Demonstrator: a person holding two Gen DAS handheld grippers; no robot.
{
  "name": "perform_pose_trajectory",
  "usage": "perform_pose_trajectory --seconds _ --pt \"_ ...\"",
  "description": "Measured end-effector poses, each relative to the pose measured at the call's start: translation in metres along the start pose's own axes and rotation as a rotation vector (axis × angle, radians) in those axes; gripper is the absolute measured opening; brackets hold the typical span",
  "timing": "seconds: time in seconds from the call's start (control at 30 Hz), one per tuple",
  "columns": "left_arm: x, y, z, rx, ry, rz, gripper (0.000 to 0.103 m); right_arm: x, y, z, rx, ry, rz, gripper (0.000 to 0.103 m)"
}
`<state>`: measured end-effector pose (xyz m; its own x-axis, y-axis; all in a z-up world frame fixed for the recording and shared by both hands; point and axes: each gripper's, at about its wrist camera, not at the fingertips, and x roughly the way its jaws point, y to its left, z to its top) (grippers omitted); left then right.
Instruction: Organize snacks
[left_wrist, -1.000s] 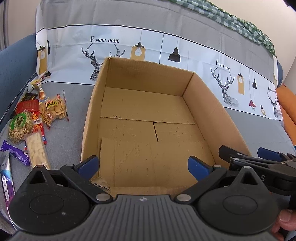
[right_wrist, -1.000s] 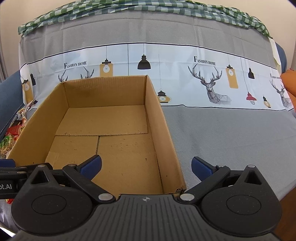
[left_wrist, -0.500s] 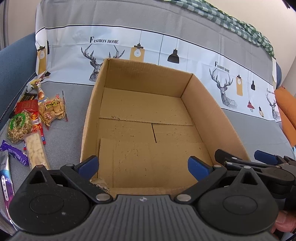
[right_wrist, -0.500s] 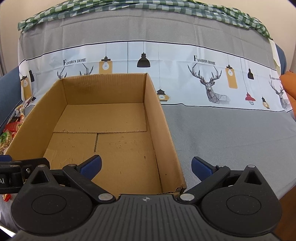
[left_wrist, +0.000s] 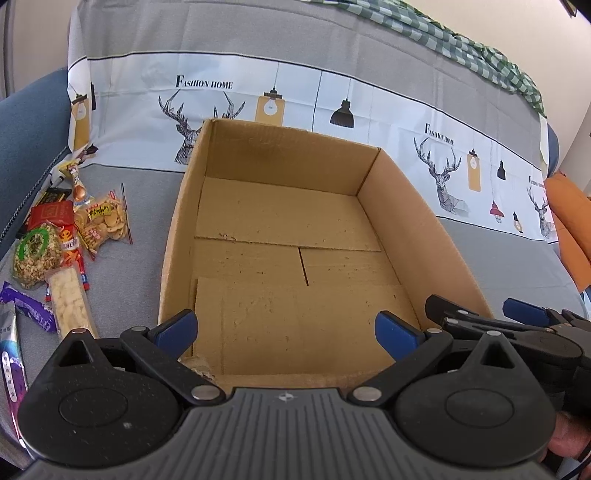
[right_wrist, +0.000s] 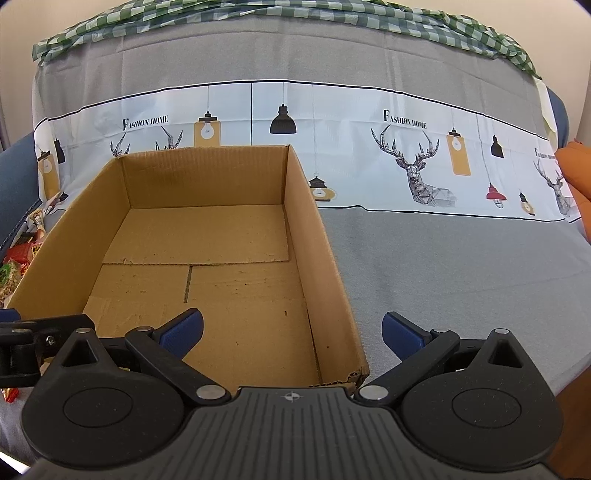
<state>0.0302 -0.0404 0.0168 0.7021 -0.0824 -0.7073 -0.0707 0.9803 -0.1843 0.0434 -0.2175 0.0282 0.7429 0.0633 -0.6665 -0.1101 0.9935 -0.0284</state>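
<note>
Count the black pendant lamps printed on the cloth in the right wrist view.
4: one at the far left edge, one above the cardboard box, two at the right. The box may hide others.

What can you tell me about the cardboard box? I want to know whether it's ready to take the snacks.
The cardboard box is plain brown corrugated board, open-topped, with no top flaps showing. It sits flat on the grey cover. Its floor is overlapping flaps with scuffs and small holes, and nothing lies inside. One near corner is frayed. The snacks lie outside, beside one side wall. Both grippers' fingers hang open at its near edge; contact is unclear.
</note>
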Motion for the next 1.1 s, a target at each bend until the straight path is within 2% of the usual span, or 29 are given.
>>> perform_pose_trajectory --seconds 0.1,0.17,0.23,0.27,0.33,0.37,0.43,0.53,0.67,0.87,0.97,1.1 --pt "-0.005 0.005 0.001 0.002 -0.019 0.008 0.102 -0.001 0.002 0.003 0.01 -0.018 -0.001 0.093" --pt "-0.011 0.013 0.001 -0.01 -0.03 0.011 0.095 -0.005 0.006 0.006 0.018 -0.038 0.012 0.082" --pt "-0.017 0.024 0.002 -0.022 -0.039 0.01 0.078 -0.009 0.015 0.007 0.022 -0.068 0.044 0.072" --pt "-0.02 0.029 0.002 -0.027 -0.044 0.009 0.072 -0.011 0.02 0.006 0.022 -0.084 0.06 0.066" --pt "-0.028 0.042 0.002 -0.04 -0.056 0.012 0.056 -0.015 0.033 0.006 0.016 -0.125 0.093 0.06" --pt "-0.032 0.049 0.001 -0.048 -0.065 0.016 0.052 -0.017 0.041 0.006 0.009 -0.139 0.108 0.057" --pt "-0.039 0.063 0.002 -0.07 -0.079 0.022 0.039 -0.018 0.061 0.008 -0.005 -0.177 0.138 0.056" --pt "-0.049 0.086 0.002 -0.119 -0.097 0.031 0.031 -0.019 0.094 0.009 -0.054 -0.206 0.178 0.055" --pt "-0.056 0.121 -0.001 -0.204 -0.099 0.055 0.03 -0.023 0.141 0.006 -0.107 -0.224 0.258 0.054" --pt "-0.056 0.186 -0.014 -0.386 -0.066 0.105 0.03 -0.03 0.188 0.0 -0.135 -0.194 0.407 0.053" --pt "-0.048 0.217 -0.026 -0.451 -0.043 0.187 0.03 -0.027 0.212 -0.006 -0.165 -0.17 0.456 0.053" --pt "-0.034 0.253 -0.04 -0.564 0.038 0.268 0.03 -0.017 0.248 -0.019 -0.243 -0.151 0.492 0.053"
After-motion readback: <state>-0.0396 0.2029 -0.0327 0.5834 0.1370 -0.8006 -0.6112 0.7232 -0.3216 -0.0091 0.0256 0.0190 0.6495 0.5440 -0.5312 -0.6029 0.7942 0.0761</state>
